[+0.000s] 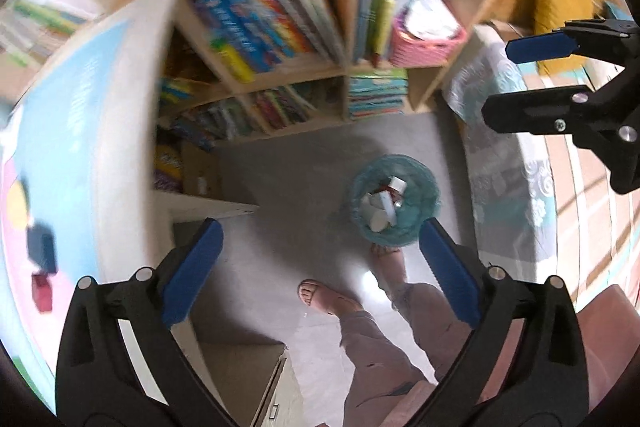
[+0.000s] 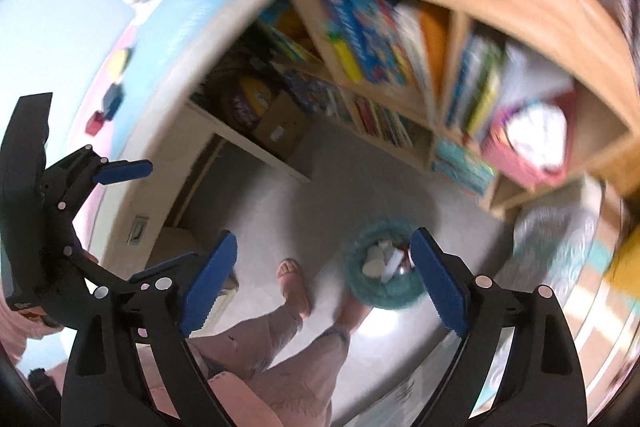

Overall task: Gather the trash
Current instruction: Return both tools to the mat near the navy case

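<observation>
both grippers hang high over the floor, looking down at the teal-lined trash bin (image 1: 394, 201), the landmark here. left of the bin, a worktop (image 1: 60, 147) carries a small red block (image 1: 42, 293), with a dark blue block (image 1: 42, 247) above it in the left wrist view. the left gripper (image 1: 320, 267) has its fingers wide apart and empty, and the right gripper (image 2: 324, 281) likewise. the bin, already holding white scraps, stands just beyond the person's sandalled feet (image 1: 324, 297), before the wooden bookshelf (image 1: 304, 39). the step looks like searching between drops; next calls for spotting loose trash and lowering one gripper to it.
</observation>
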Motion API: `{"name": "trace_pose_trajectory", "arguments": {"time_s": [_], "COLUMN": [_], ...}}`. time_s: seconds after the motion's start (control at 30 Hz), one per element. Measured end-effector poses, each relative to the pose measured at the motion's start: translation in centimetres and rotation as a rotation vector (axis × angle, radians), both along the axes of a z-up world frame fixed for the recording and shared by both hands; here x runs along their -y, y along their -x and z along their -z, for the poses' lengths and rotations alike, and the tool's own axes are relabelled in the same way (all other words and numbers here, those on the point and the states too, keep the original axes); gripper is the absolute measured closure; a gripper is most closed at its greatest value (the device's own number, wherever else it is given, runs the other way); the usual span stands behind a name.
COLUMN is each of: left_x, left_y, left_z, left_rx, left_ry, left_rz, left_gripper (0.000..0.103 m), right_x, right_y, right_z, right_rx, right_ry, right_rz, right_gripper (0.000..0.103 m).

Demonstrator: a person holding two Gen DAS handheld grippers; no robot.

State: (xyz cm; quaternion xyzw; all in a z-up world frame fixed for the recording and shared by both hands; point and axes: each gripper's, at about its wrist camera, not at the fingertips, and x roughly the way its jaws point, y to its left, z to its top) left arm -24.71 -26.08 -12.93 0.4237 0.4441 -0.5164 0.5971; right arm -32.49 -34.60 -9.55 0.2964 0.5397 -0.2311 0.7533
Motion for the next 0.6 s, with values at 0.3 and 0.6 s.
{"name": "trace_pose_trajectory", "arguments": {"time_s": [0.3, 0.6], "left_x": [-5.7, -11.4], "left_y": [-8.2, -14.6], "left_z": [-2.7, -4.2], "left_rx": [0.048, 0.114], "left_ry": [0.065, 0.106], "left_rz": [-0.222, -0.395], "left_gripper": [0.007, 0.007], "right_x": [-1.8, -5.9], "right_y": [-9.8, -18.9], "right_z": [-2.5, -3.8], "right_rx": [0.039, 0.050], "right_ry": [0.070, 0.114], "right_rz": [-0.177, -0.374], "right_gripper": [0.013, 0.013]}}
